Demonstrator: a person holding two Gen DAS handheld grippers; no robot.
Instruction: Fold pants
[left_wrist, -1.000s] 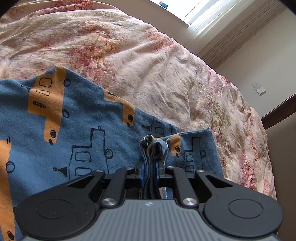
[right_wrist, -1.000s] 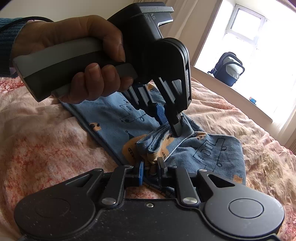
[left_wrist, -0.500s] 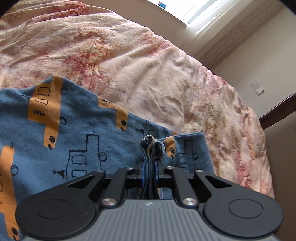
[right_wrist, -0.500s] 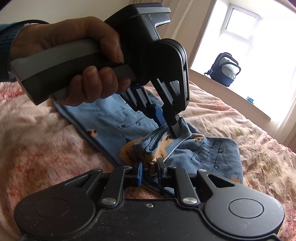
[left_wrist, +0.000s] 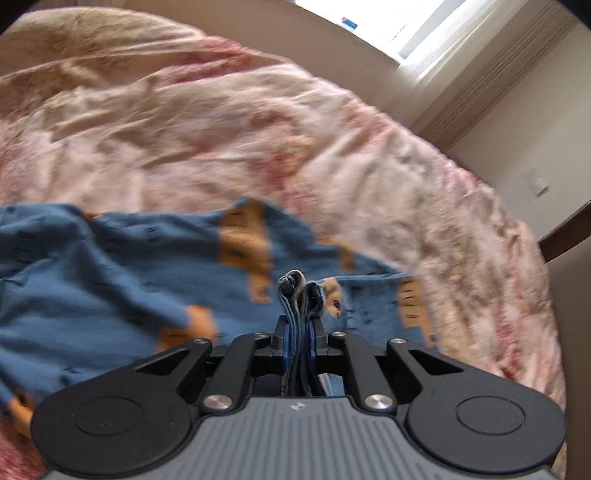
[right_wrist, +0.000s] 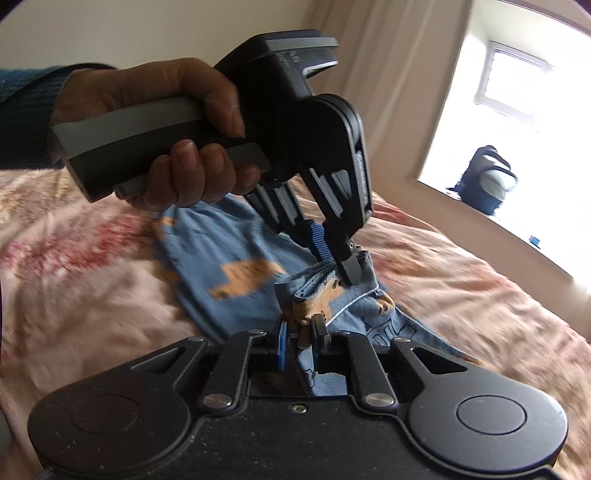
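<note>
The pants (left_wrist: 122, 280) are blue with orange vehicle prints and lie on the bed. In the left wrist view my left gripper (left_wrist: 298, 325) is shut on a bunched edge of the pants. In the right wrist view my right gripper (right_wrist: 299, 332) is shut on another bunch of the same edge, and the pants (right_wrist: 236, 273) trail away behind it. The left gripper (right_wrist: 341, 267) shows there too, held by a hand just above and beyond the right one, its fingertips pinching the fabric. Both hold the cloth lifted off the bed.
A pink floral duvet (left_wrist: 258, 129) covers the bed on all sides. A window sill with a dark backpack (right_wrist: 487, 177) lies at the far right. A dark wooden bed rail (left_wrist: 565, 236) runs by the bed's right edge.
Both grippers have risen and swung with the pants edge still held. The fabric has lifted and bunched, and the views are blurred by the motion.
</note>
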